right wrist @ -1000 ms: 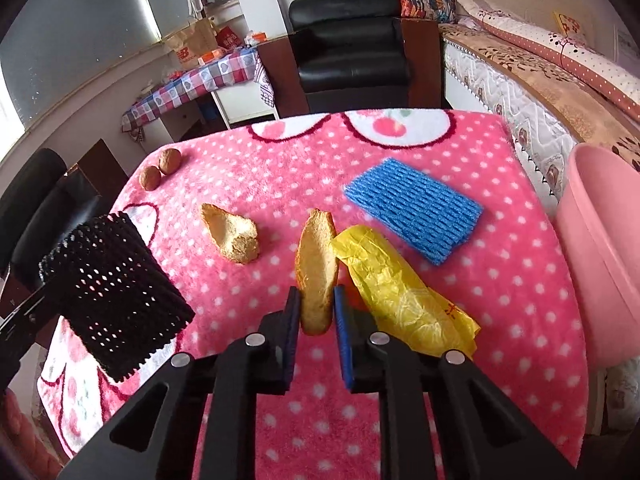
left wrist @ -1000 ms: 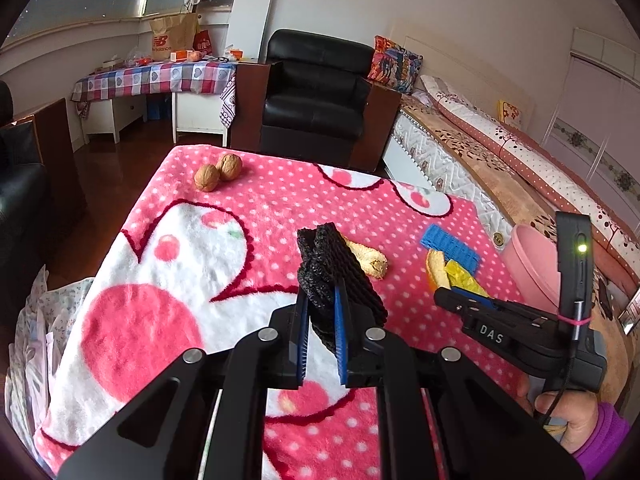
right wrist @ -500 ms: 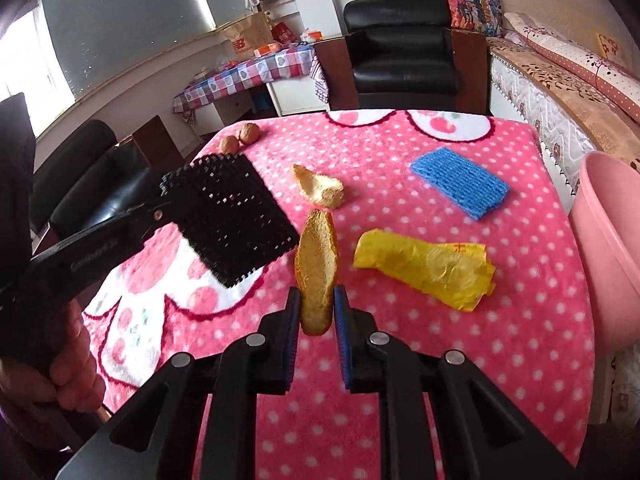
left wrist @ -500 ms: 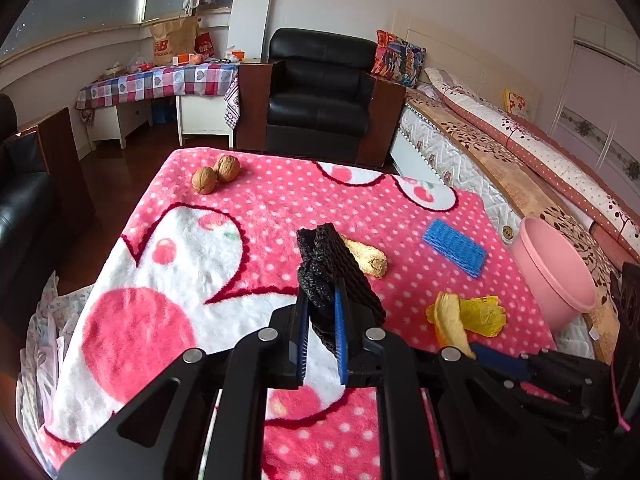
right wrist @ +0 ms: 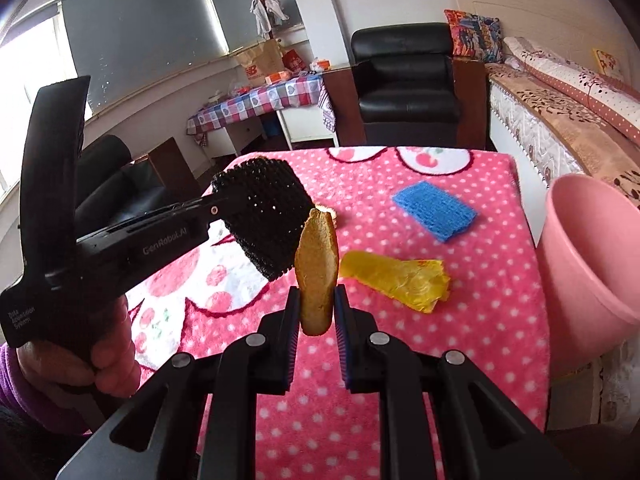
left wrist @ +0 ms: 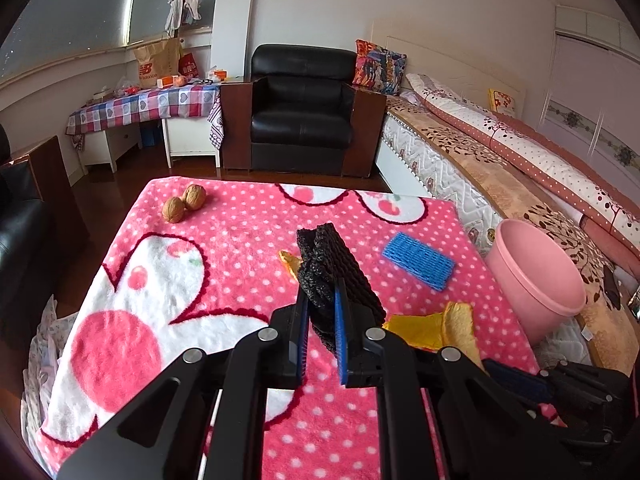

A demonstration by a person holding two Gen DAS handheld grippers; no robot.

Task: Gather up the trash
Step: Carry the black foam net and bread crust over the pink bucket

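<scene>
- Gripping a black foam net sleeve, the left gripper has its jaws closed on the sleeve's lower end, lifted above the pink polka-dot blanket.
- The right gripper pinches an upright orange peel strip.
- A yellow wrapper and blue foam pad lie on the blanket; another peel piece sits behind the sleeve.
- A pink bucket stands beside the blanket's right edge.
- Two walnuts rest at the far left corner.

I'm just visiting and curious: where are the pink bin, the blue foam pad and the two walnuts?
pink bin (right wrist: 592, 248), right wrist view, on its inner wall
blue foam pad (right wrist: 435, 210), right wrist view, middle of its top
walnuts (left wrist: 184, 203), left wrist view, where the pair meet
</scene>
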